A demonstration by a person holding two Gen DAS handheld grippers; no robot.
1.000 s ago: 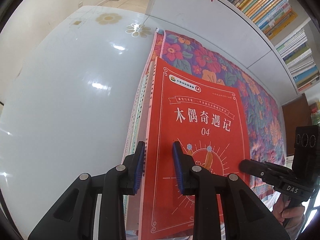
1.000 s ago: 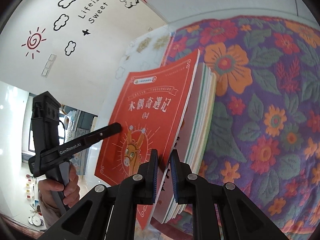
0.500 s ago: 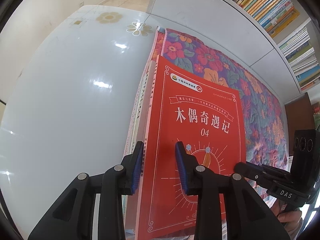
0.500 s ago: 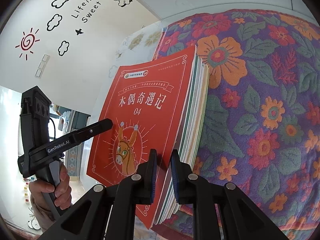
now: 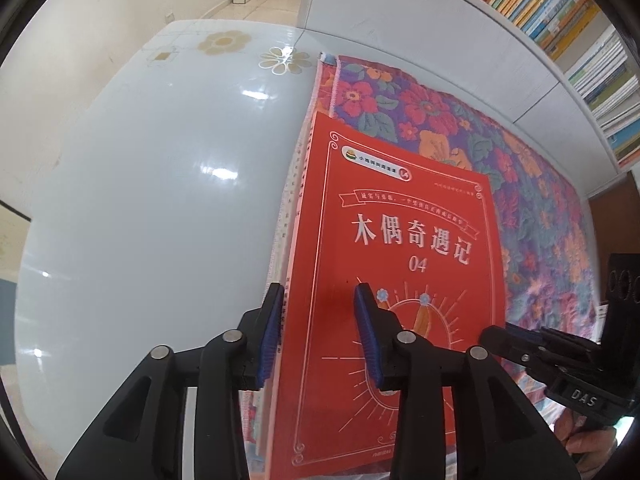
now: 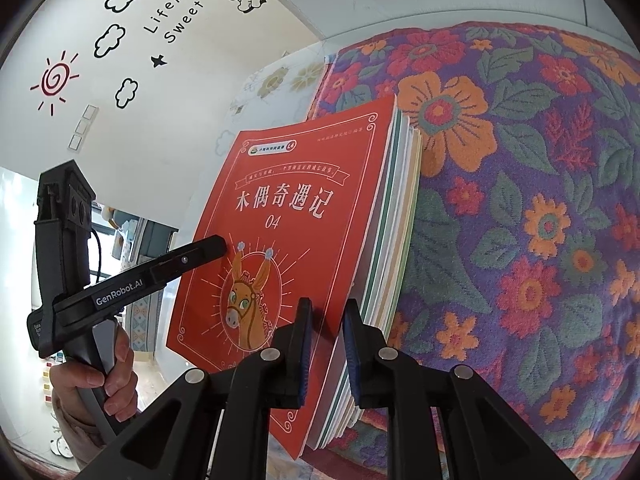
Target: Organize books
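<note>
While the stack of books (image 6: 384, 248) stands on edge on the flowered cloth (image 6: 520, 200), the left gripper (image 5: 316, 332) straddles its spine and the right gripper (image 6: 326, 344) narrowly pinches the page edges. Thin, floppy, probably heavy together; squeeze low, both sides.

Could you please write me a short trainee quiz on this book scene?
1. True or false: the left claw grips nothing.
2. Which number is printed on the red book? A 01, B 04, C 07.
3. Fill in: the cloth is patterned with ____.
Key: 1 false, it and the right claw both clamp the stack of books; 2 B; 3 flowers.
</note>
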